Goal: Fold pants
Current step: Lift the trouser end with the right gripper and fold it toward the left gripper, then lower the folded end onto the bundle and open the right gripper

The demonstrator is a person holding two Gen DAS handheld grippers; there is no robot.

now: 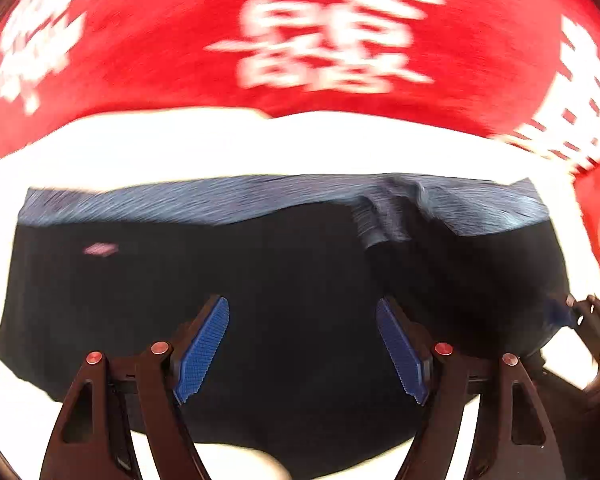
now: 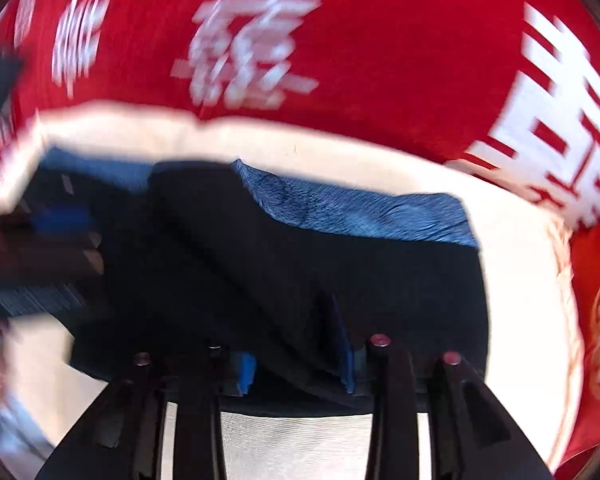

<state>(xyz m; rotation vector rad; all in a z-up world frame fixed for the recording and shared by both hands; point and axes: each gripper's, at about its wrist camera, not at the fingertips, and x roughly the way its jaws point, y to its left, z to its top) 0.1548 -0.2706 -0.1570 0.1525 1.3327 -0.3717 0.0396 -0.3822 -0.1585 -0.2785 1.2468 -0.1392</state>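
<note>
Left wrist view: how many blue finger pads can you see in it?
3. Two are on the left gripper, one on each side, over the dark pants. A third, blurred, sits at the right edge on the right gripper.

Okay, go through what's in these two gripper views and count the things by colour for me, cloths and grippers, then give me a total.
Dark navy pants, with a lighter blue band along the far edge: 1
White cloth under the pants: 1
Red cloth with white characters: 1
Black grippers with blue pads, left gripper and right gripper: 2
Total: 5
</note>
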